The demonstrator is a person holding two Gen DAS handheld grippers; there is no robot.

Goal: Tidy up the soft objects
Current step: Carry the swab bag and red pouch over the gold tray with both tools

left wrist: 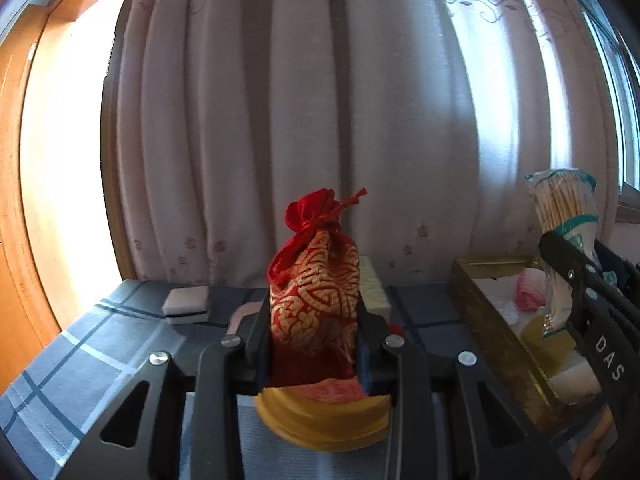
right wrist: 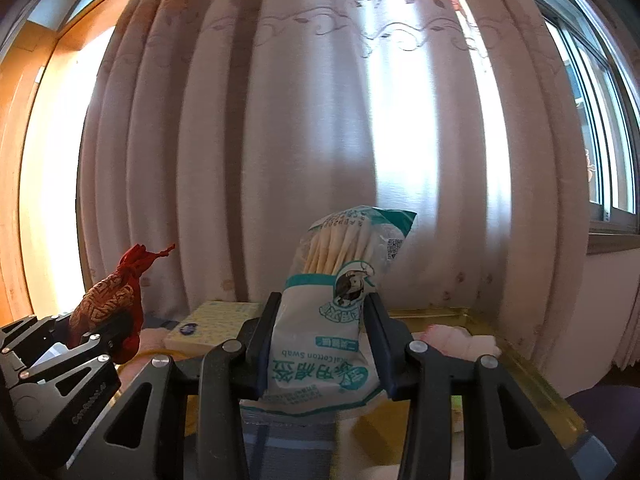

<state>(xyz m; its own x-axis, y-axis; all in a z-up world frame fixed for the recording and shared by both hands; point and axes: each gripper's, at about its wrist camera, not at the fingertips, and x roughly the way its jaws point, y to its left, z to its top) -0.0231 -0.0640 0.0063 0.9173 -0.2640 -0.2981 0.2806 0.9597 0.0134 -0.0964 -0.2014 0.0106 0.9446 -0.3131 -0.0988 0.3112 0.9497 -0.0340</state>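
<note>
- I have two grippers in play, and each is clamped on exactly one item.
- My left gripper [left wrist: 314, 344] has its jaws pressed against both sides of one red and gold drawstring pouch [left wrist: 314, 292], which stands upright between them with its tied neck at the top.
- From the right wrist view I see that same left gripper [right wrist: 100, 332] off to the left, with the pouch [right wrist: 108, 304] rising above it.
- My right gripper [right wrist: 320, 348] is closed around one bag of cotton swabs [right wrist: 328, 320], upright, printed side toward the camera and upside down.
- In the left wrist view the right gripper [left wrist: 568, 280] shows at the right edge, holding the swab bag [left wrist: 560, 240] above the tray.
- One gold tray [left wrist: 480, 300] sits on the right of the table; inside I count one pink soft item [left wrist: 528, 288], plus pale pieces I cannot tell apart.
- One round yellow lid or disc [left wrist: 324, 420] lies just below the pouch, near the left gripper's base.
- One pale yellow rectangular pack [right wrist: 216, 324] lies behind and between the two grippers.
- One small white and grey pad [left wrist: 187, 299] lies at the far left on the blue checked tablecloth [left wrist: 80, 360].
- One pale curtain [left wrist: 320, 120] with flower prints hangs behind the table.
</note>
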